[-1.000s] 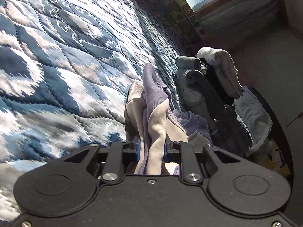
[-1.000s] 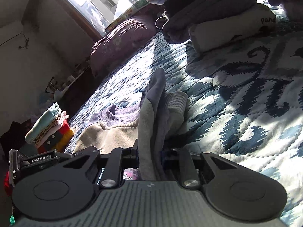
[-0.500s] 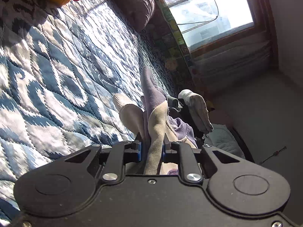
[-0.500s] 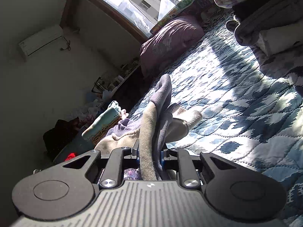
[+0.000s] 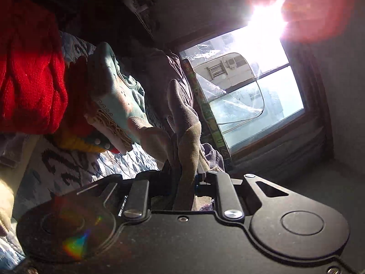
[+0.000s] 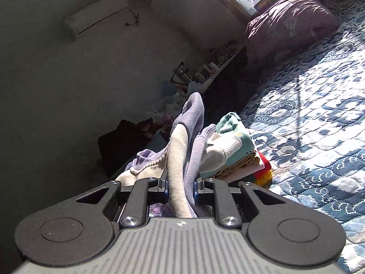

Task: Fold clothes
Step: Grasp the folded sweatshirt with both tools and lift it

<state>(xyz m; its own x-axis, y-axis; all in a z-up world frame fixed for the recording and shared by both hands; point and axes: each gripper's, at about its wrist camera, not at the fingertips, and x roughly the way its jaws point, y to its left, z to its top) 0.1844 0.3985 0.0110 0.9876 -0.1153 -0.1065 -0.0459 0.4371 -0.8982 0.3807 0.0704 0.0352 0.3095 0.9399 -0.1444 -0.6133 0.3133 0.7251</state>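
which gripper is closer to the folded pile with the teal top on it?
Probably the left, going by how large the pile looks. For the left gripper the folded pile fills the view just ahead-left; for the right gripper it sits smaller, ahead-right. Both are shut on the beige-and-purple sweater.

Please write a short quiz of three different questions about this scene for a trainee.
1. True or false: the left gripper is open and holds nothing.
2. Which colours has the sweater in the right gripper?
3. The folded stack lies on: A) the quilt B) a chair C) the pillow.

Key: 1 false, it is shut on the sweater. 2 beige and lilac. 3 A.
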